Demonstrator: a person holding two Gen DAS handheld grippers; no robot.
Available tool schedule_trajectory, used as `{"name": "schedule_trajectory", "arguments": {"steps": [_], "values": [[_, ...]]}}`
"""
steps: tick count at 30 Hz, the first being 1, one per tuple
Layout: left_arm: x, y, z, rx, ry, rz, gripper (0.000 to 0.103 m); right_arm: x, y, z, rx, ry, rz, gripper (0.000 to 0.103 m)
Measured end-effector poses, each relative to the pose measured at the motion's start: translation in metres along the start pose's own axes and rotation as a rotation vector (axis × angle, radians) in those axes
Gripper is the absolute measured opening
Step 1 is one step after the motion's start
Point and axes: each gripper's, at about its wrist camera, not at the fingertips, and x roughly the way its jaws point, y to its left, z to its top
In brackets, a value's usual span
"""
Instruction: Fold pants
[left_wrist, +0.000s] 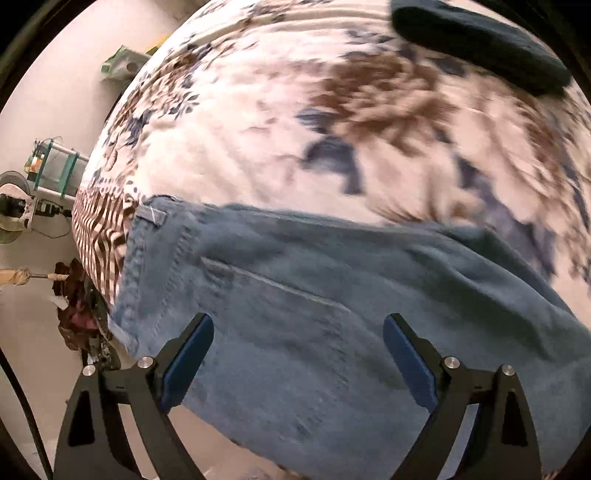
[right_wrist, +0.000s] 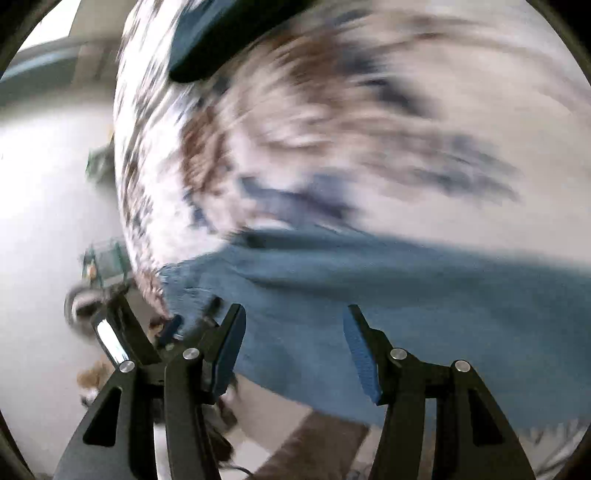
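Blue denim pants (left_wrist: 314, 314) lie on a floral bedspread (left_wrist: 258, 140), waistband with a belt loop toward the left edge of the bed. My left gripper (left_wrist: 298, 325) is open and empty, hovering over the pants near the back pocket. In the blurred right wrist view the pants (right_wrist: 406, 295) lie across the lower half. My right gripper (right_wrist: 294, 317) is open and empty above them. The left gripper (right_wrist: 162, 332) shows at the lower left of that view, over the waistband end.
A dark folded garment (left_wrist: 480, 40) lies at the far side of the bed, also in the right wrist view (right_wrist: 207, 40). The bed edge with striped trim (left_wrist: 99, 240) is at left. Beyond it are pale floor, a small teal rack (left_wrist: 55, 166) and clutter (left_wrist: 77, 310).
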Motion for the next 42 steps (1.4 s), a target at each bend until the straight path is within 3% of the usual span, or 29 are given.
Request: {"name": "schedule_trajectory", "arguments": {"steps": [1, 5, 8, 15, 18, 19, 21, 23, 26, 28, 31, 33, 35, 36, 38, 42], "values": [[0.006, 0.005, 0.006, -0.005, 0.007, -0.007, 0.094, 0.027, 0.016, 0.025, -0.022, 0.041, 0.000, 0.058], [0.018, 0.013, 0.005, -0.024, 0.065, -0.042, 0.094, 0.100, 0.034, 0.067, -0.049, 0.215, -0.071, 0.058], [0.031, 0.019, 0.008, -0.038, 0.103, -0.085, 0.094, 0.118, 0.035, 0.067, -0.062, 0.312, -0.108, 0.058], [0.041, 0.026, 0.006, -0.068, 0.148, -0.149, 0.094, 0.138, 0.014, 0.045, -0.061, 0.491, 0.027, 0.058], [0.045, 0.028, 0.007, -0.066, 0.156, -0.157, 0.095, 0.152, 0.015, 0.055, -0.011, 0.477, 0.149, 0.058], [0.046, 0.028, 0.007, -0.063, 0.155, -0.157, 0.095, 0.154, 0.017, 0.060, -0.006, 0.449, 0.132, 0.058], [0.045, 0.024, 0.006, -0.053, 0.153, -0.160, 0.095, 0.153, 0.019, 0.065, 0.012, 0.439, 0.094, 0.043], [0.044, 0.023, 0.007, -0.053, 0.154, -0.170, 0.096, 0.134, 0.011, 0.069, 0.041, 0.427, 0.104, 0.033], [0.050, 0.029, 0.008, -0.059, 0.162, -0.184, 0.096, 0.100, -0.010, 0.081, 0.162, 0.308, 0.216, 0.030], [0.056, 0.038, 0.010, -0.063, 0.166, -0.185, 0.096, 0.085, -0.016, 0.085, 0.154, 0.268, 0.203, 0.030], [0.050, 0.039, 0.011, -0.071, 0.179, -0.182, 0.096, 0.091, -0.009, 0.084, 0.105, 0.325, 0.165, 0.038], [0.046, 0.038, 0.013, -0.075, 0.179, -0.189, 0.096, 0.102, 0.006, 0.078, 0.011, 0.363, 0.098, 0.059], [0.039, 0.036, 0.013, -0.069, 0.168, -0.186, 0.096, 0.130, 0.028, 0.071, -0.042, 0.399, 0.036, 0.059], [0.036, 0.036, 0.013, -0.063, 0.162, -0.184, 0.096, 0.139, 0.033, 0.068, -0.057, 0.418, 0.010, 0.051], [0.032, 0.031, 0.013, -0.042, 0.152, -0.179, 0.096, 0.152, 0.039, 0.064, -0.076, 0.431, -0.068, 0.014], [0.037, 0.026, 0.009, -0.021, 0.166, -0.175, 0.096, 0.140, 0.053, 0.069, -0.031, 0.305, -0.100, 0.013]]}}
